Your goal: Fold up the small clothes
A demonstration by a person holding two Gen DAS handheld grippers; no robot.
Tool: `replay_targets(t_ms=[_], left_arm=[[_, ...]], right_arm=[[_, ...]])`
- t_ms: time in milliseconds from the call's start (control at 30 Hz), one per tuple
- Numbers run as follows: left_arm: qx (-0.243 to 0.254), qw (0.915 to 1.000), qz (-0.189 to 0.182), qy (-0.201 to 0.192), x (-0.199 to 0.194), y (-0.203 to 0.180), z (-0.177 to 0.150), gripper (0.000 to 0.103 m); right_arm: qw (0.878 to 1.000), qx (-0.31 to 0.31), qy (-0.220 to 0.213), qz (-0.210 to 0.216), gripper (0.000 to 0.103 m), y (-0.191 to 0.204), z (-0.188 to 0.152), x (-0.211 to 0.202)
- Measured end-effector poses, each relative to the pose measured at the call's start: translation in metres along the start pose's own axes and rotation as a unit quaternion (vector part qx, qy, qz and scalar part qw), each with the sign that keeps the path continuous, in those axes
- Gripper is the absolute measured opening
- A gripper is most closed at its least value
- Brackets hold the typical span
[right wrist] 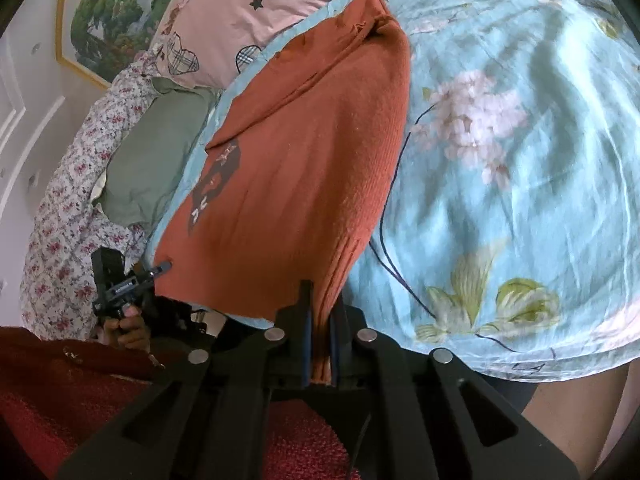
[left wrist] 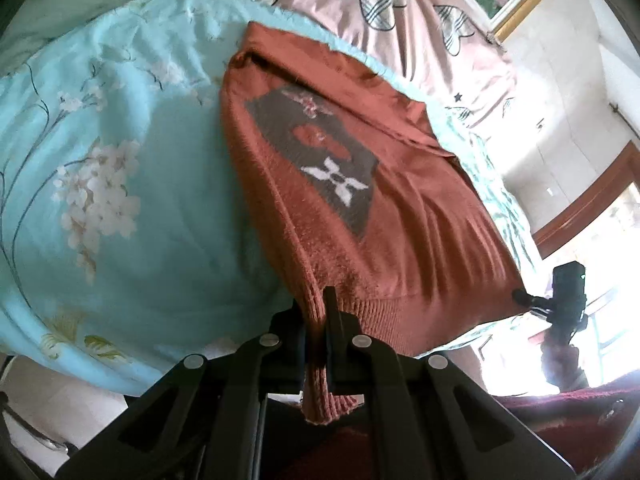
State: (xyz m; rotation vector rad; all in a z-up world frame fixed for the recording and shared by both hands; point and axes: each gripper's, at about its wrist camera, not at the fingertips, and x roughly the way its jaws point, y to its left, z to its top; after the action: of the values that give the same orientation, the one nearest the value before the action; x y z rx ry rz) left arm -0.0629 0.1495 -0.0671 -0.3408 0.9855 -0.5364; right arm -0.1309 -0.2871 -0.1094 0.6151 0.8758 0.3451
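Observation:
A rust-orange knit sweater (left wrist: 400, 240) with a grey patch and a white flower motif lies on a light blue floral sheet (left wrist: 120, 200). My left gripper (left wrist: 314, 312) is shut on the ribbed hem at the sweater's near left corner. My right gripper (right wrist: 322, 304) is shut on the hem at the near right corner of the sweater (right wrist: 300, 160). The sweater's sides are folded inward, so it forms a narrow band. The right gripper also shows in the left wrist view (left wrist: 520, 294), and the left gripper in the right wrist view (right wrist: 166, 267), each at a hem corner.
A pink quilt with plaid hearts (left wrist: 400, 12) lies beyond the sheet. A green cloth (right wrist: 152, 160) and a floral quilt (right wrist: 68, 220) lie to the left. A framed picture (right wrist: 108, 12) hangs on the wall. The person's red sleeve (right wrist: 60, 380) is close by.

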Motion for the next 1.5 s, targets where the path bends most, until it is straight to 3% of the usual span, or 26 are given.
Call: replay_targets(t_ms=[100, 233, 400, 467, 633, 833, 1167, 1367, 1500], left_arm=[[-0.001, 1.0000, 0.000, -0.001, -0.004, -0.001, 0.002, 0.005], [-0.017, 0.9989, -0.027, -0.036, -0.020, -0.004, 0.022, 0.005], [0.001, 0.9950, -0.037, -0.093, -0.039, -0.021, 0.066, 0.005], [0.015, 0.9920, -0.039, -0.119, -0.042, -0.029, 0.092, 0.005], [0.040, 0.9878, -0.012, -0.150, -0.020, -0.044, 0.170, 0.005], [0.019, 0.9861, 0.016, -0.165, 0.025, -0.039, 0.246, 0.005], [-0.041, 0.9891, 0.053, -0.131, 0.115, 0.011, 0.314, 0.005], [-0.063, 0.9900, 0.075, -0.101, 0.167, 0.041, 0.332, 0.006], [-0.081, 0.9911, 0.074, -0.075, 0.181, 0.052, 0.330, 0.008]], right_arm=[[0.999, 0.005, -0.034, 0.035, 0.007, 0.006, 0.009, -0.012], [0.994, 0.000, -0.090, 0.069, 0.007, 0.021, 0.038, -0.031], [0.988, -0.022, -0.138, 0.069, 0.007, 0.043, 0.092, -0.037], [0.987, -0.031, -0.150, 0.058, 0.007, 0.049, 0.119, -0.033], [0.986, -0.016, -0.165, -0.029, 0.007, 0.038, 0.201, -0.001], [0.985, 0.001, -0.163, -0.059, 0.007, 0.021, 0.277, 0.042], [0.985, 0.008, -0.135, -0.109, 0.007, -0.008, 0.357, 0.117], [0.984, 0.039, -0.106, -0.135, 0.010, -0.035, 0.370, 0.155], [0.983, 0.066, -0.112, -0.131, 0.020, -0.040, 0.363, 0.144]])
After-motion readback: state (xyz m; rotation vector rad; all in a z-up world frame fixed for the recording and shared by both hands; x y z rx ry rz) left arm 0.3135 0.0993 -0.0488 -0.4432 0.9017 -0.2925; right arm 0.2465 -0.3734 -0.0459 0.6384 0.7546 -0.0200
